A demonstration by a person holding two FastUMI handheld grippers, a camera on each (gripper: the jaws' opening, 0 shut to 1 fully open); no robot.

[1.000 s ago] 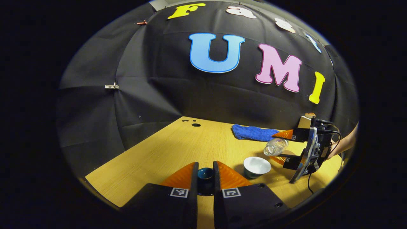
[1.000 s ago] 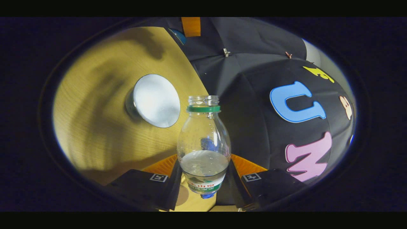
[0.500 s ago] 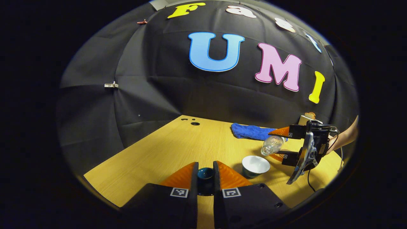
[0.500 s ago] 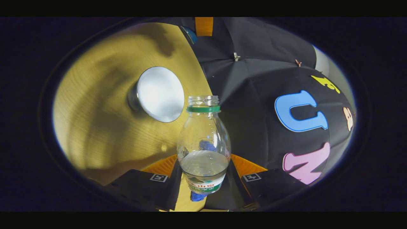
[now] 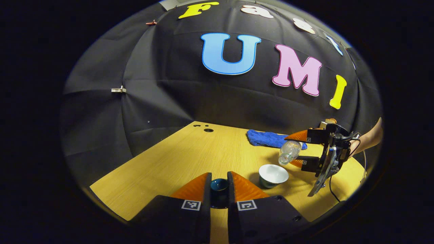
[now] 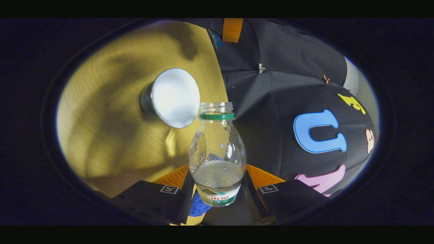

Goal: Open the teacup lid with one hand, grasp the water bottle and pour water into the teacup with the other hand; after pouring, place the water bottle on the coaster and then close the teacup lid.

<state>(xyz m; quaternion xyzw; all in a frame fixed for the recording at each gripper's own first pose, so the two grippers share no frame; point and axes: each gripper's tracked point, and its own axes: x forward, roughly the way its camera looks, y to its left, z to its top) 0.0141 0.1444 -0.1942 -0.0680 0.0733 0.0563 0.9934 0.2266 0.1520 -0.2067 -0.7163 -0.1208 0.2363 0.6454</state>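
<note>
Tilting between your right gripper's (image 6: 217, 179) fingers, the water bottle (image 6: 217, 152) is pointing its open mouth just above the uncovered teacup (image 5: 273, 174) — both fingers are pressing its sides. Your left gripper (image 5: 219, 185) is clamping the teacup lid (image 5: 219, 185) above the table (image 5: 176, 162).

L hand-held gripper (image 5: 219, 185) clamped, R hand-held gripper (image 6: 217, 178) clamped, tilted

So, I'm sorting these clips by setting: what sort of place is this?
Probably a staged recording booth, not a home kitchen: black cloth wall pinned behind a bare light wooden table, hand-held grippers with square printed markers, plus a few props, a white-lined teacup and a clear plastic water bottle.
</note>
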